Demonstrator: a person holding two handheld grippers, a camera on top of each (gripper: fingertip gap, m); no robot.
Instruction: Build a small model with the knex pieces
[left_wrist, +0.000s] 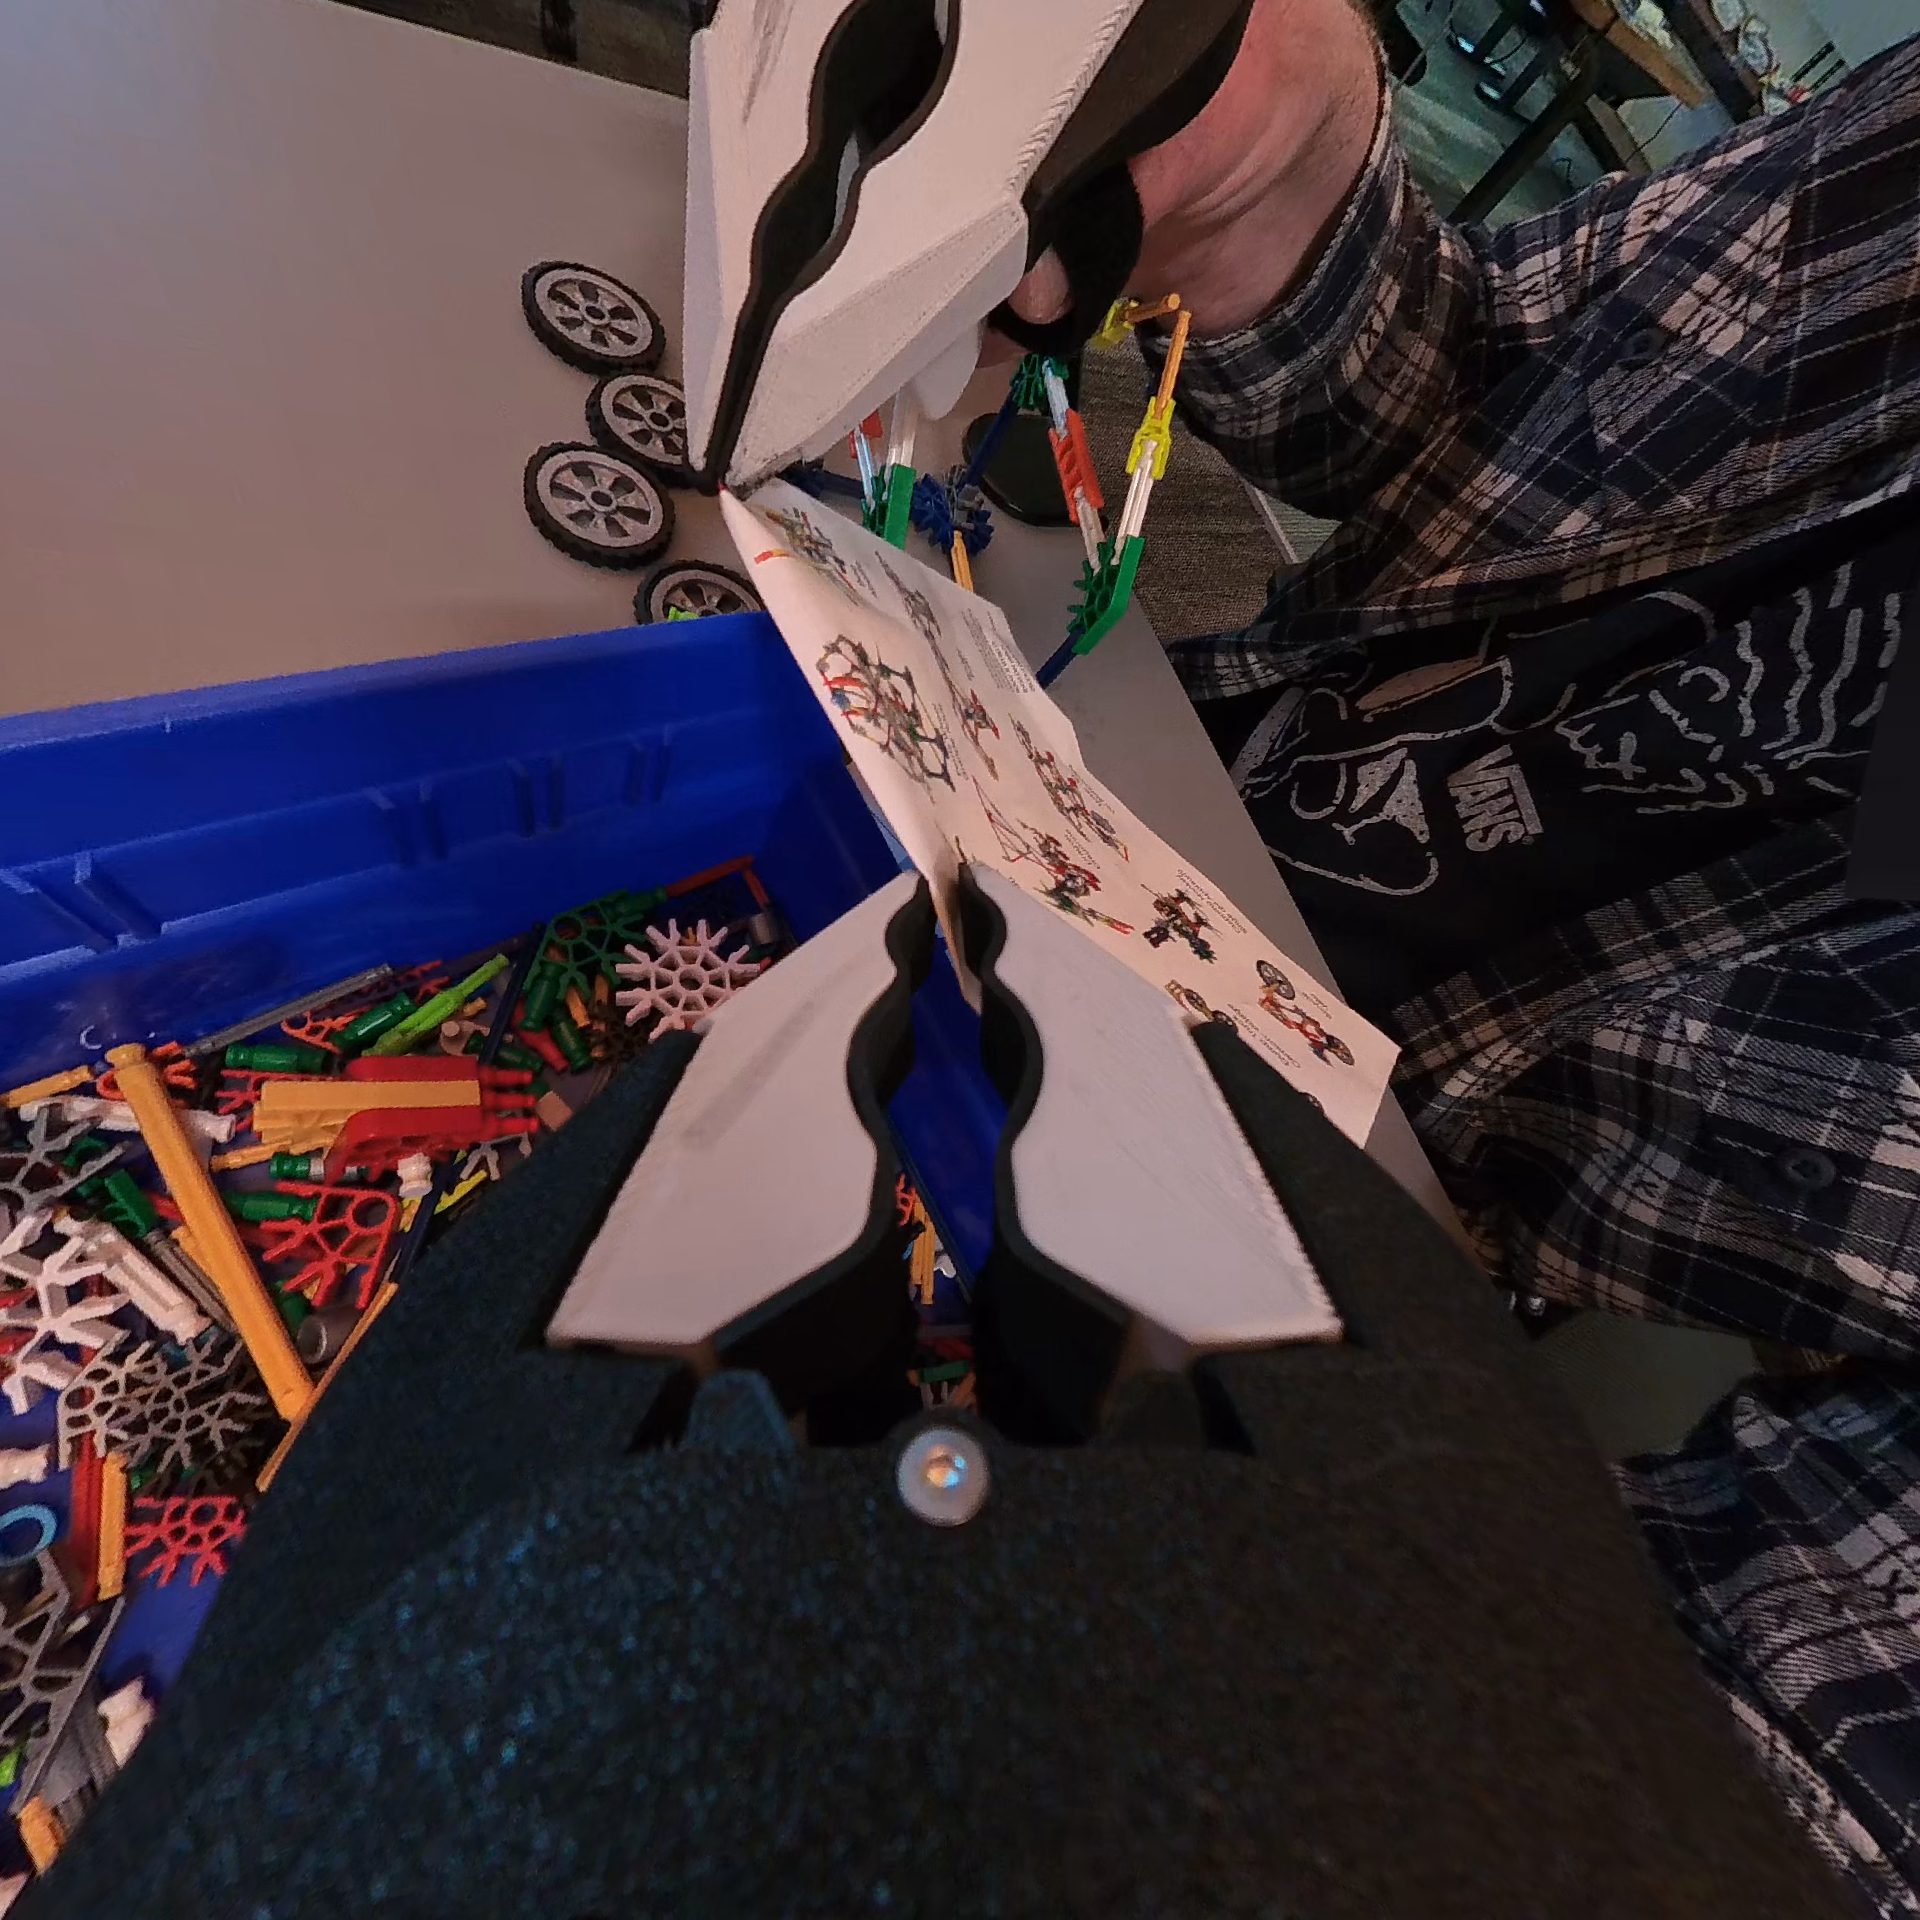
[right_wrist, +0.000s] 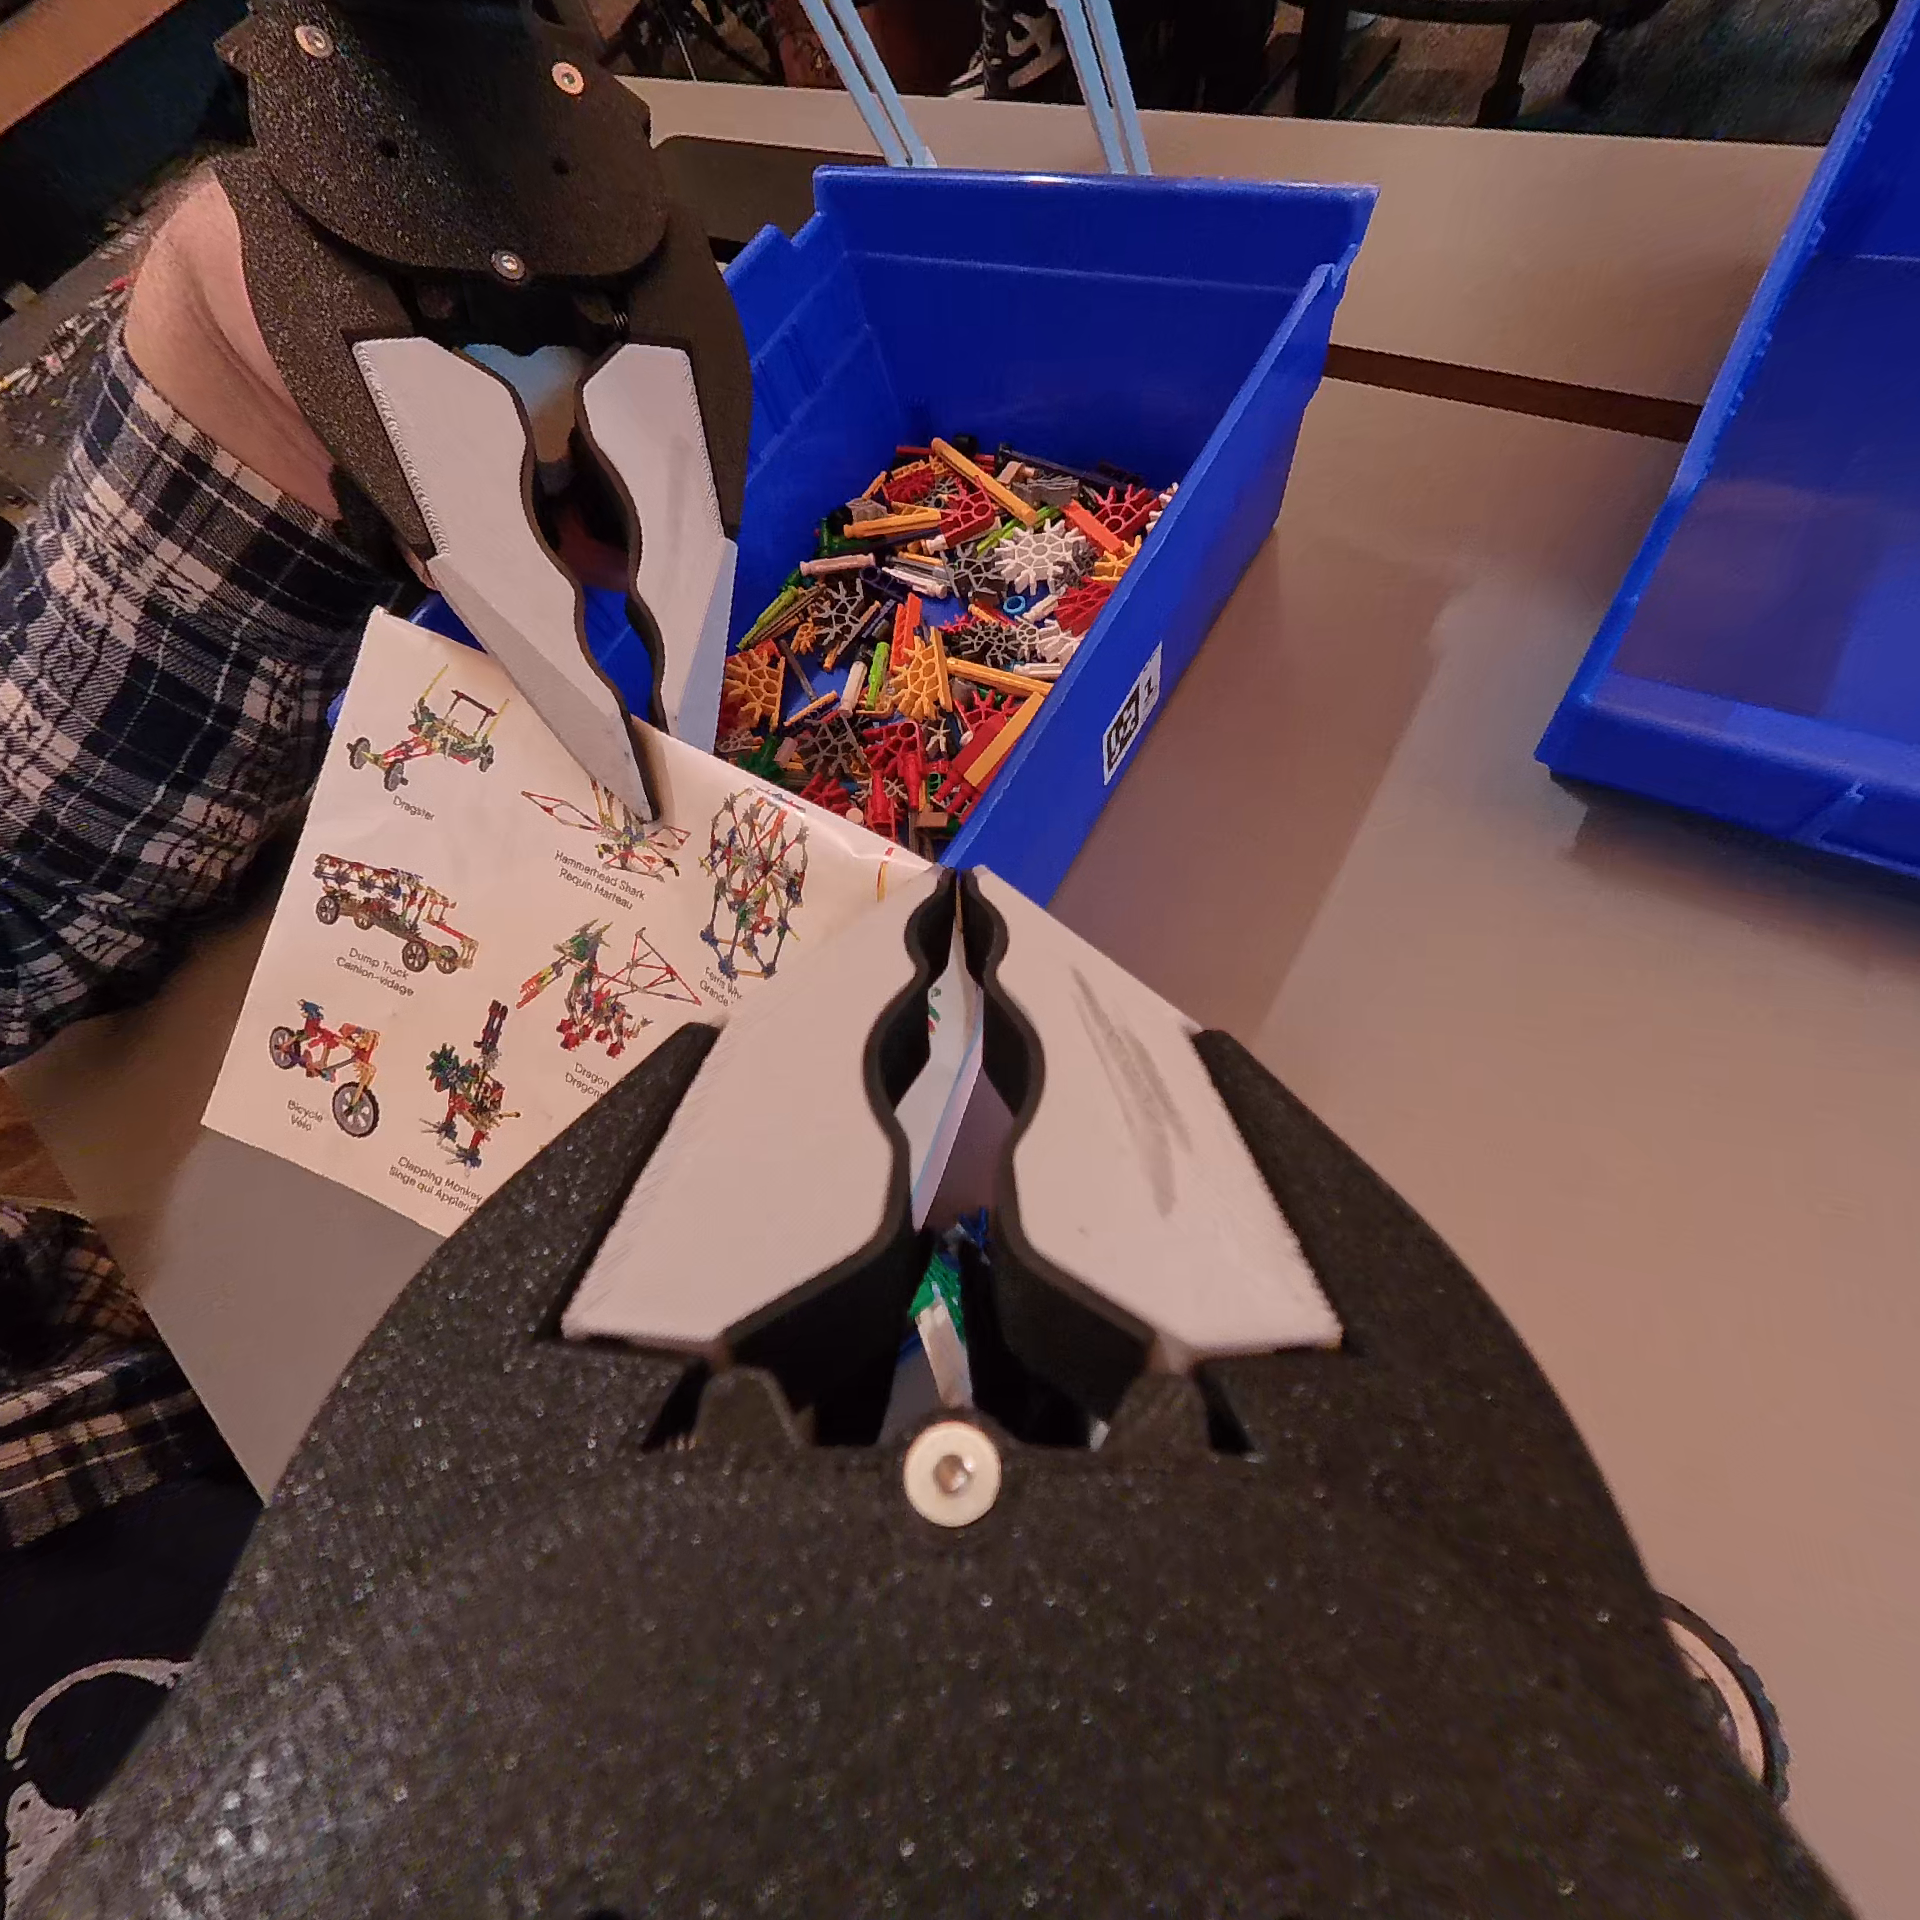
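A white instruction sheet printed with pictures of toy models is held up between my two grippers, beside a blue bin. My left gripper is shut on one edge of the sheet. My right gripper is shut on the sheet's opposite corner. In the left wrist view the right gripper pinches the far corner. In the right wrist view the left gripper grips the sheet's upper edge. The bin is full of coloured construction-toy rods and connectors.
Several black-and-grey toy wheels lie on the grey table behind the bin. A part-built rod model stands beyond the sheet. A second blue bin sits at the right. A person in a plaid shirt is close by. My right fingertips sit around 8 cm from my left ones.
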